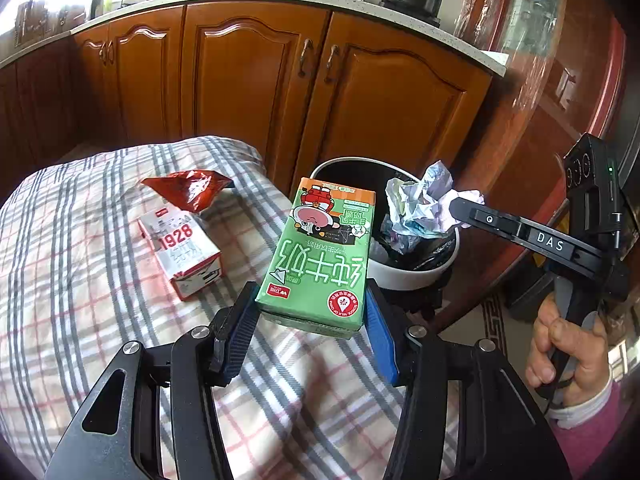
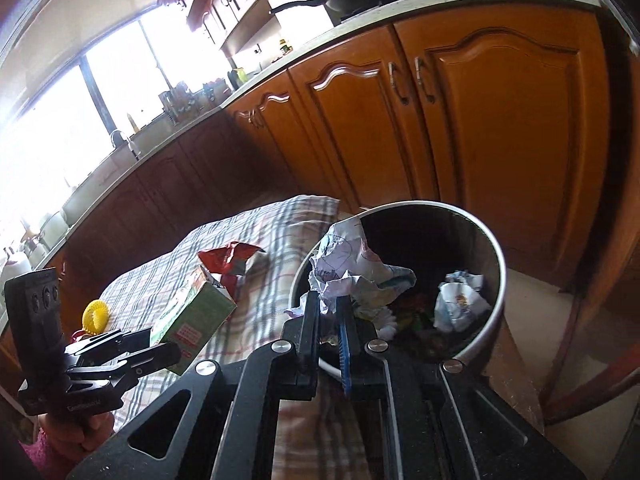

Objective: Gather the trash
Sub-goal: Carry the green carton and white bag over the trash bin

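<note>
A checked cloth is covering the counter. A round trash bin is standing beside it, with paper inside. The left tool is gripping a green milk carton above the cloth. The right tool is squeezing a crumpled paper ball over the bin. A white carton and a red wrapper are lying on the cloth.

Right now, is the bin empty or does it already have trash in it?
Not empty. The right wrist view shows crumpled paper and other scraps at the bottom of the bin. How full it is cannot be told.
</note>
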Demonstrator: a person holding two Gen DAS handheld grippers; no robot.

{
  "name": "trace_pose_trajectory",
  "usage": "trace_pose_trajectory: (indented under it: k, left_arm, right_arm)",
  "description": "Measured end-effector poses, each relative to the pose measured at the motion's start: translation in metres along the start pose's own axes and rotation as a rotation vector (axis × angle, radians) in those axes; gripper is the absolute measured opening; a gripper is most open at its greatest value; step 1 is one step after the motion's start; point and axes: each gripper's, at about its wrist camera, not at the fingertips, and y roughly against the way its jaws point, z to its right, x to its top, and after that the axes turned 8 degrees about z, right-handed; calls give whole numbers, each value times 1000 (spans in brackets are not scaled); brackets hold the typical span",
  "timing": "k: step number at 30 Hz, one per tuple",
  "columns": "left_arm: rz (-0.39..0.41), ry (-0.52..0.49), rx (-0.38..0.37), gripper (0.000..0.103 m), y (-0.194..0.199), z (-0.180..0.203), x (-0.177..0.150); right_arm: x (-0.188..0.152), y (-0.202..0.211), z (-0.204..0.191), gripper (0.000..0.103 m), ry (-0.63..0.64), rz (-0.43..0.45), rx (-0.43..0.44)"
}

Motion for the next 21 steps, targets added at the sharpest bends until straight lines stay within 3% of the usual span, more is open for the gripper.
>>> trace_pose_trajectory:
  k: [21]
  left_arm:
    - [-58,-98,-20,51,-53,36,26]
  right_arm:
    - [6,-7,35,8,-37,1,-53]
